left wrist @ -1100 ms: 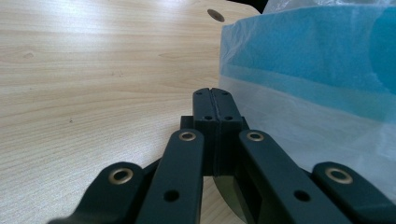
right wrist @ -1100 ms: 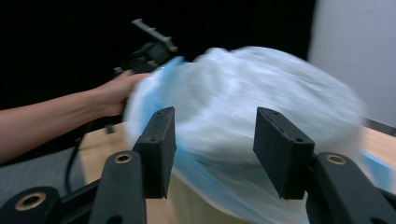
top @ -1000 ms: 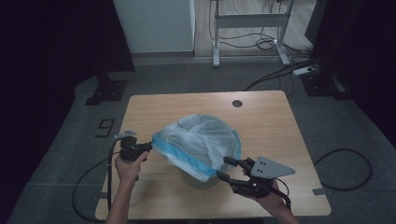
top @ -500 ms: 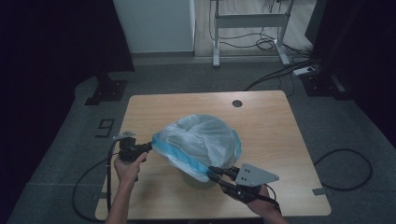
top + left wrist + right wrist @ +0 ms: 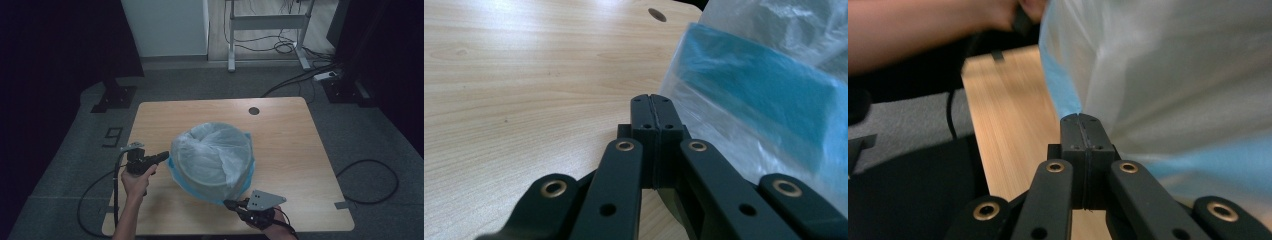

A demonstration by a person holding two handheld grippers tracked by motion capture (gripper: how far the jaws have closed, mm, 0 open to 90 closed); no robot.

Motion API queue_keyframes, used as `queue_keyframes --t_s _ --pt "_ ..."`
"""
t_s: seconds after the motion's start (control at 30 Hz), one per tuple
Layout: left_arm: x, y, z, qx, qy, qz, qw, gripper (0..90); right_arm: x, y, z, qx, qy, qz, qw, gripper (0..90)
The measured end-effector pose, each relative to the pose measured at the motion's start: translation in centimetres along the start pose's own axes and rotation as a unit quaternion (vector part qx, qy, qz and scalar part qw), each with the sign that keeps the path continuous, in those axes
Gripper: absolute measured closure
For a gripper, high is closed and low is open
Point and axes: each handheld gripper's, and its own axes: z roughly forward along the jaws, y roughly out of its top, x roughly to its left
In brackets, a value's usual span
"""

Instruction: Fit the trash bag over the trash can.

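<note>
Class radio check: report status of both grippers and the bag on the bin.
Left gripper shut on bag edge. Right gripper just closed on bag's near edge. Bag draped over bin. Nothing in the way.

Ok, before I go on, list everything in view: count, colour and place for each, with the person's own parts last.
Table: one, light wood, centre of the high view.
Cable hole: one, dark, far side of the tabletop.
Bin: one, round, pale, middle of the table, under the bag.
Bag: one, clear plastic with a blue edge, draped over the bin.
Metal frame: one, grey, on the floor beyond the table.
Floor cables: several, black, around the table.
Left gripper: one, black, at the bag's left edge; jaws together on the film.
Right gripper: one, black with a grey plate, at the bag's near edge; jaws have just closed on the film.
Hands: two, left hand, right under its gripper.
</note>
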Motion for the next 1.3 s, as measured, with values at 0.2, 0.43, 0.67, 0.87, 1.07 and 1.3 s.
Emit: queue_keyframes --t_s 0.2,0.43,0.67,0.87,1.07,1.3 --pt "-0.1 -0.2 0.7 0.017 0.006 0.007 0.9998 89.6 -2.1 -2.8 0.9 0.048 -0.019 0.031 0.9982 89.2" --pt "-0.7 -0.6 1.7 0.041 0.007 0.023 0.9989 89.6 -3.5 -4.2 0.6 0.079 -0.036 0.061 0.9943 89.2" --pt "-0.8 -0.7 1.9 0.048 0.006 0.027 0.9985 89.6 -3.9 -4.5 0.4 0.074 -0.036 0.068 0.9943 89.1" --pt "-0.9 -0.9 2.5 0.066 0.003 0.029 0.9974 89.3 -4.3 -4.8 0.5 0.081 -0.033 0.077 0.9931 89.0" --pt "-1.0 -0.8 2.0 0.039 0.023 0.034 0.9984 68.6 -4.5 -4.7 0.1 0.064 -0.041 0.089 0.9932 76.7" --pt "-0.8 -0.5 -1.6 -0.025 0.040 0.057 0.9973 38.5 -4.2 -4.0 -1.3 0.011 -0.054 0.097 0.9937 50.9"
